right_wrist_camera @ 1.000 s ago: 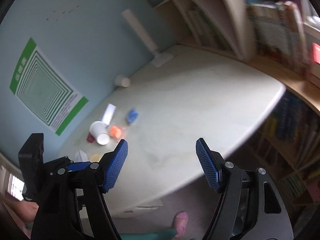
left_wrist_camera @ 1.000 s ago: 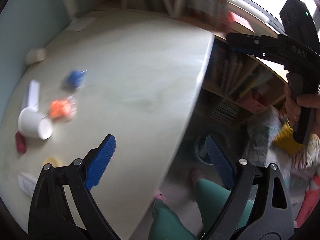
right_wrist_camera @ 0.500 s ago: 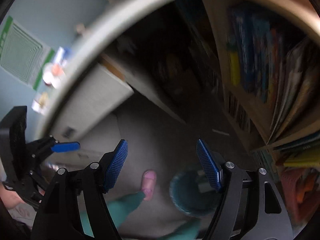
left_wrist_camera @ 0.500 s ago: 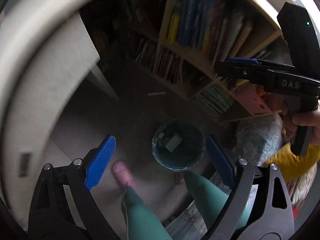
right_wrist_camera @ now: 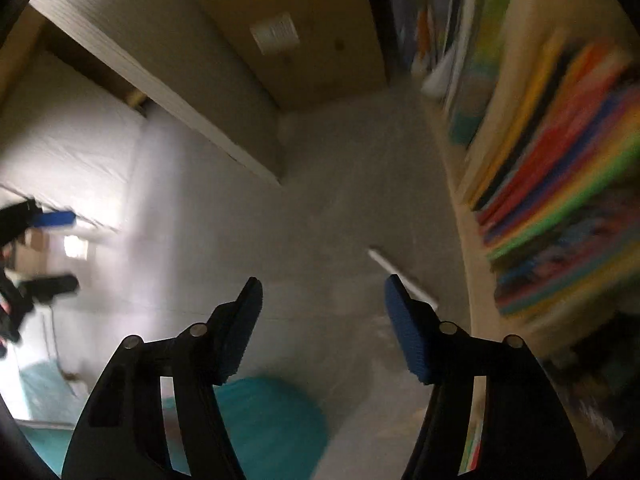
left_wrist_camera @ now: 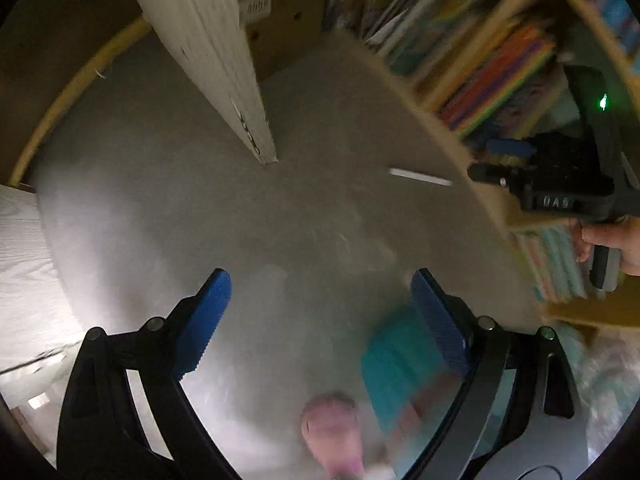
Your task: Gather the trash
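Both views now face the floor (left_wrist_camera: 280,208); left gripper (left_wrist_camera: 320,320) and right gripper (right_wrist_camera: 322,324) remain spread, empty.

Grey floor (left_wrist_camera: 248,208) is seen throughout, crossed by one thin white strip (left_wrist_camera: 420,178). Blue ribbed pads on black frames are shown on the left gripper (left_wrist_camera: 320,320) and the right gripper (right_wrist_camera: 322,324). A teal blur (right_wrist_camera: 264,424) is caught low down, a pink slipper (left_wrist_camera: 332,428) beside it. Rainbow-striped book spines (right_wrist_camera: 560,216) are smeared across the pale wooden shelf (left_wrist_camera: 452,136).
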{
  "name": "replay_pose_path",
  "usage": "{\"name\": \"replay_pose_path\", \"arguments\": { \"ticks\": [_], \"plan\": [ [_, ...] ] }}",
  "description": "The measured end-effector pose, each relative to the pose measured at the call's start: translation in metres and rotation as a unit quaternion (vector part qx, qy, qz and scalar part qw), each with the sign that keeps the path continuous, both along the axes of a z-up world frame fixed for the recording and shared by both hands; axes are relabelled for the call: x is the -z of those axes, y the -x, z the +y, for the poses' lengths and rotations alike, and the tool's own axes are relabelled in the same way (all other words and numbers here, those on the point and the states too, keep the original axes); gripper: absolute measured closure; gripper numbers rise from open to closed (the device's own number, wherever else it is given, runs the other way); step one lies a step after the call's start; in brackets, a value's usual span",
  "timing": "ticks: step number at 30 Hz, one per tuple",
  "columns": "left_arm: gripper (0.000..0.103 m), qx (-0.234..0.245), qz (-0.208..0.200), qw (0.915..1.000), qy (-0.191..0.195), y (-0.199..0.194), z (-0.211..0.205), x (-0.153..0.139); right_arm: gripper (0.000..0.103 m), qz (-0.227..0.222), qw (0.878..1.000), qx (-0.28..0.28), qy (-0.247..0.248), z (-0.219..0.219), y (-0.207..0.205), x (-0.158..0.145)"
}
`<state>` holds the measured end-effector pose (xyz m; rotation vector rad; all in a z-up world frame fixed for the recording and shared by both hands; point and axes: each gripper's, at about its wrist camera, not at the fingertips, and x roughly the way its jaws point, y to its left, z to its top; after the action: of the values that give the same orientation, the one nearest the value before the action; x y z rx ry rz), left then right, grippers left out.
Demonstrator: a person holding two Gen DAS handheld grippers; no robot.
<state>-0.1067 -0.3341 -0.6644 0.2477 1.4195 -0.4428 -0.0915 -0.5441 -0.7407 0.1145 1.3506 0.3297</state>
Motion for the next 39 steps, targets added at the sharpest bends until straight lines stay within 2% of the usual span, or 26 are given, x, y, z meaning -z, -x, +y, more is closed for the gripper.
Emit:
{"name": "replay_pose_path", "arguments": {
  "ticks": [4,7,9,11,14,16,17,20,25,28,35,39],
  "plan": [
    [0.014,-0.030,0.019,0.9993,-0.007,-0.022,0.003,0.086,0.040,0.005,0.999,-0.037,0.036,0.004,-0.008,0.074],
    [0.014,-0.061,0.039,0.9974,-0.002,-0.033,0.009,0.130,0.043,0.011,0.994,-0.067,0.080,0.010,-0.009,0.117],
    [0.014,-0.075,0.048,0.9960,-0.004,-0.034,0.012,0.149,0.052,0.011,0.992,-0.079,0.101,0.011,-0.010,0.131],
    [0.014,-0.080,0.051,0.9955,-0.005,-0.028,0.011,0.156,0.054,0.011,0.990,-0.082,0.115,0.010,-0.009,0.144],
    [0.014,-0.064,0.048,0.9968,-0.005,-0.018,0.006,0.157,0.054,-0.023,0.989,-0.090,0.119,0.013,-0.006,0.140],
    [0.014,-0.055,0.051,0.9971,-0.009,-0.017,0.002,0.161,0.080,-0.035,0.988,-0.094,0.114,0.016,-0.002,0.137],
    [0.014,-0.052,0.053,0.9972,-0.011,-0.015,0.000,0.160,0.088,-0.035,0.987,-0.101,0.121,0.021,0.000,0.136],
    [0.014,-0.046,0.053,0.9973,-0.022,-0.012,0.000,0.162,0.090,-0.016,0.989,-0.088,0.114,0.024,0.001,0.132],
    [0.016,-0.039,0.055,0.9975,-0.021,-0.008,-0.003,0.148,0.090,-0.010,0.996,-0.050,0.071,0.017,0.000,0.097],
    [0.017,-0.032,0.050,0.9980,-0.023,-0.011,-0.003,0.125,0.090,-0.020,0.998,-0.041,0.049,0.016,0.001,0.056],
    [0.017,-0.013,0.031,0.9993,-0.016,-0.014,-0.007,0.046,0.090,-0.058,0.997,-0.039,0.027,0.021,0.023,-0.066],
    [0.017,0.006,0.019,0.9998,-0.009,-0.012,-0.018,-0.014,0.090,-0.078,0.996,-0.044,0.015,0.021,0.046,-0.144]
  ]
}}
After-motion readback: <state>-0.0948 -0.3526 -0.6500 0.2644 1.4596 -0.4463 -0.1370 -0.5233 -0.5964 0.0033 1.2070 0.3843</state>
